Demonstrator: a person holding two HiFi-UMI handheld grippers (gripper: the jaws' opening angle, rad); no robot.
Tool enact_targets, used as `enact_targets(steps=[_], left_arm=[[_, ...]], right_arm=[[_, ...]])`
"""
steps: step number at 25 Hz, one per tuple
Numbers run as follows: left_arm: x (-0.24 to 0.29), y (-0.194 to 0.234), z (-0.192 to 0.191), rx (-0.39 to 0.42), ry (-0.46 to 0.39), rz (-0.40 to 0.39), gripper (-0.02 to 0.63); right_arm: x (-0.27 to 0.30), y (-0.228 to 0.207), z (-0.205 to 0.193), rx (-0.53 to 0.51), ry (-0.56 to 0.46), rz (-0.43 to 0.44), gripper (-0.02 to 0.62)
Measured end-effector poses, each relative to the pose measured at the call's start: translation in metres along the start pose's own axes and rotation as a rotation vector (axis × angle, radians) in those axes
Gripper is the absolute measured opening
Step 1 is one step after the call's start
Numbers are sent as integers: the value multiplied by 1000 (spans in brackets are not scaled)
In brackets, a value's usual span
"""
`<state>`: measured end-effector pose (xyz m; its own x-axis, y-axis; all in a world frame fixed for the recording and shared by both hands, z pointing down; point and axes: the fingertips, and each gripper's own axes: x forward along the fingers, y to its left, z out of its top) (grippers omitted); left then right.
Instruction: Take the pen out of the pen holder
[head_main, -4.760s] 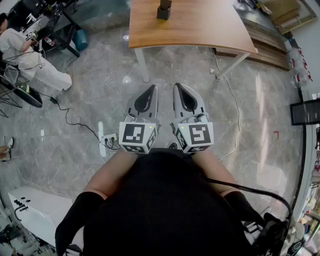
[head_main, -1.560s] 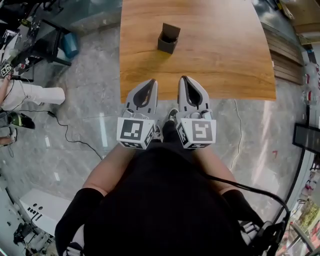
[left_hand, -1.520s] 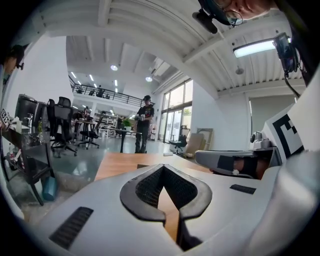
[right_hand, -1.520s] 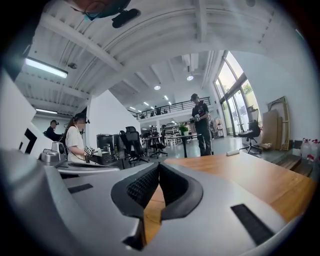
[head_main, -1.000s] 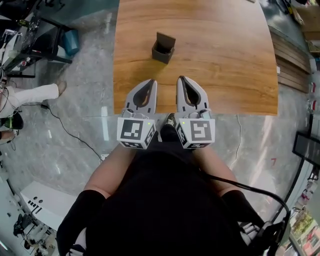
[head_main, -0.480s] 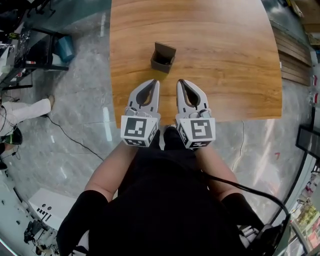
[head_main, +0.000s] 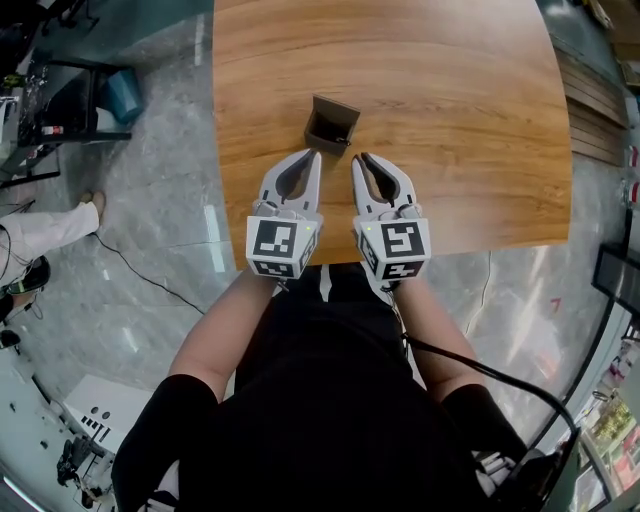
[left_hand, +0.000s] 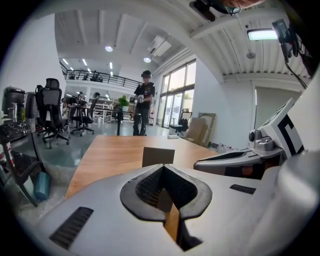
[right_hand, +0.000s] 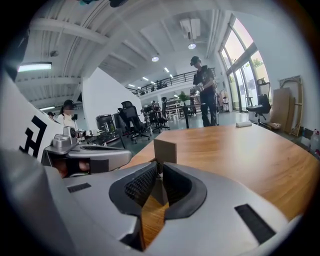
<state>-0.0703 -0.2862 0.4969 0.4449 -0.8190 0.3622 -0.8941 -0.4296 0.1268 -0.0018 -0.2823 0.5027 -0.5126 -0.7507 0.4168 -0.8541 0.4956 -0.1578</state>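
The pen holder was found upright on the table; no pen could be made out inside. The left hand-held gripper and right hand-held gripper were held just short of it, both clenched on nothing, so removal was judged not yet begun.

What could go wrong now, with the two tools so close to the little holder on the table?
Both the left tool and the right tool are shut and close to the pen holder; pushing forward like that might knock it over.
Neither tool steadies the holder on the table, so pulling a pen up might lift or tip it.
I can't make out the pen itself, so the grab could miss.
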Motion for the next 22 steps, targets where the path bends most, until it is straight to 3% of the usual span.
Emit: enact_targets(steps=[11, 22], left_arm=[[35, 16, -13, -8, 39, -12, 0], [41, 27, -20, -15, 51, -9, 0]], right_arm=[[38, -2, -12, 39, 57, 48, 34], [53, -6, -10, -18, 52, 6, 34]])
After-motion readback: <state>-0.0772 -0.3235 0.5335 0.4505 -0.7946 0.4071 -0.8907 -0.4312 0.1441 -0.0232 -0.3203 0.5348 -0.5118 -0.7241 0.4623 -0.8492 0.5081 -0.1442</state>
